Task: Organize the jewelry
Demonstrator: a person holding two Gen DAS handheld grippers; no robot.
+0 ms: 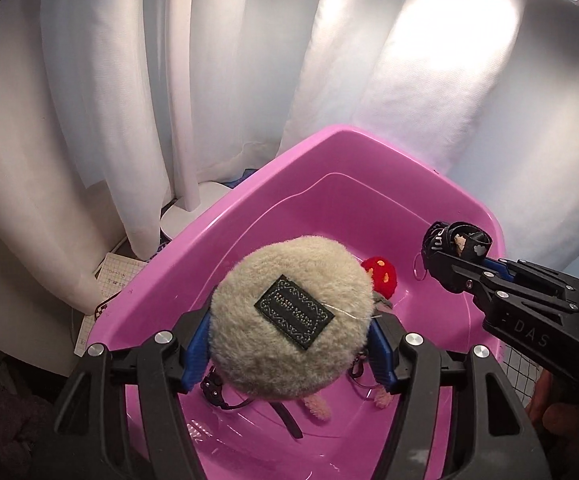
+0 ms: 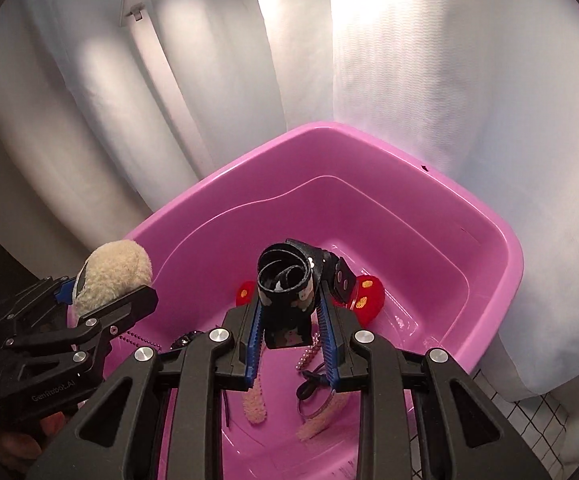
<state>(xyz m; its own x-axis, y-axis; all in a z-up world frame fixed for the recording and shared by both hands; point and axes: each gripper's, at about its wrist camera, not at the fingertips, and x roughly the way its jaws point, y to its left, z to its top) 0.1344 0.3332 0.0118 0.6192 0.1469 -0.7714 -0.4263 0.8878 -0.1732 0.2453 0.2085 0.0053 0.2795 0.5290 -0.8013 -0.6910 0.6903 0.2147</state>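
A pink plastic tub (image 1: 249, 200) (image 2: 489, 248) holds jewelry and plush items. My left gripper (image 1: 289, 344) is shut on a round beige plush piece (image 1: 289, 320) with a black label, held above the tub; it also shows in the right wrist view (image 2: 109, 276). My right gripper (image 2: 291, 320) is shut on a coiled black strap (image 2: 285, 280) with small printed figures, held over the tub; it shows in the left wrist view (image 1: 457, 240) at the right. A red plush piece (image 1: 381, 274) (image 2: 369, 292), a bead chain (image 2: 141, 340), pink pearls (image 2: 309, 354) and black cords lie on the tub floor.
White curtains (image 1: 249, 60) hang behind the tub. A white lamp base (image 1: 193, 208) and gridded paper (image 1: 113, 276) are at the left. A black-gridded white surface (image 2: 529, 420) is under the tub at the right.
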